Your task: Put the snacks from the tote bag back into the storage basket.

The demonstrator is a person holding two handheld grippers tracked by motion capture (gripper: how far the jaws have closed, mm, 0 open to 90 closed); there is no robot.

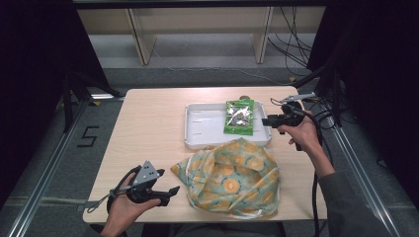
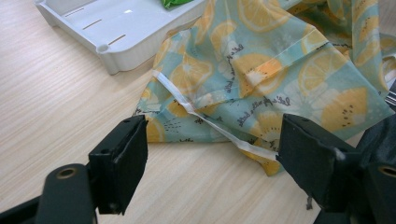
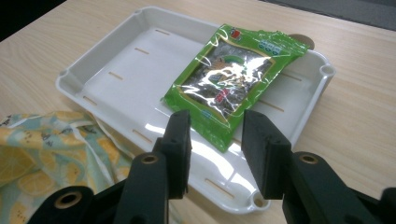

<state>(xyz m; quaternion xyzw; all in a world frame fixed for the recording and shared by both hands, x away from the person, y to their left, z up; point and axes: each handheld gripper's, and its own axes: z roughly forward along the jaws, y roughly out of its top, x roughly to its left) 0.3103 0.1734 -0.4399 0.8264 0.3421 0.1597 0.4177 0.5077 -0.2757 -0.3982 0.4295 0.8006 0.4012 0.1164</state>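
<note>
Snack packet (image 3: 231,81) lay flat in the white tray (image 3: 112,70), toward its right half in the high view, green with a clear window. Our right gripper (image 3: 215,140) sat just short of the packet's near edge, jaws parted, nothing between the pads, not touching it; it hung at the tray's right rim (image 1: 269,129) in the high view (image 1: 267,121). Tray was on the wooden table (image 1: 153,123), its near edge touching the lemon-print cloth bag (image 1: 232,177). Our left gripper (image 1: 165,193) rested near the table's front left, jaws wide apart and empty. Through its own camera the bag (image 2: 261,70) lay just beyond the jaw tips, its white drawstring (image 2: 196,109) trailing across the fabric toward the right jaw. We couldn't tell whether the string touched that jaw.
</note>
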